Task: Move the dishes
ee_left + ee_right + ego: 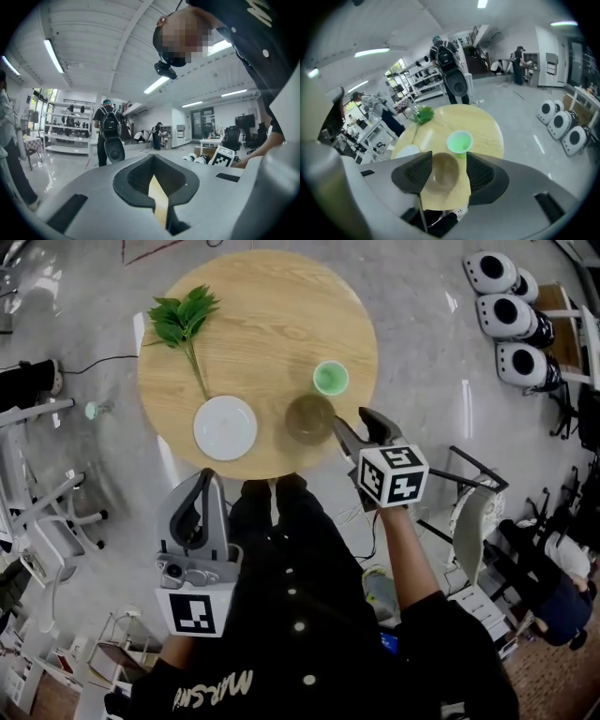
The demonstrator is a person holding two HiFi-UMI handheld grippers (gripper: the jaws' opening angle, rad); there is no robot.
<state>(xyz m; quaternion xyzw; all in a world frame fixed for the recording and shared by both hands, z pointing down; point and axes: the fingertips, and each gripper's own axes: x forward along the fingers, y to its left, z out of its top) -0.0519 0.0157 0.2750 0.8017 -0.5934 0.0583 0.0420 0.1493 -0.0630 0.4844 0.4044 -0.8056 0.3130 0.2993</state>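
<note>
White lettering (214, 690) on the black shirt (309, 559); apparently upside down, unreadable

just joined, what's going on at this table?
A person stands at a round wooden table with a gripper in each hand. The right gripper, jaws open, hangs just above the brown bowl, which sits near the table's edge beside a green cup. The left gripper, shut and empty, is off the table. A white plate and a leafy sprig lie untouched.

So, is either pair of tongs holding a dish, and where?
Nothing held. Right tongs open over the brown bowl, pads off it; left tongs shut, empty.
</note>
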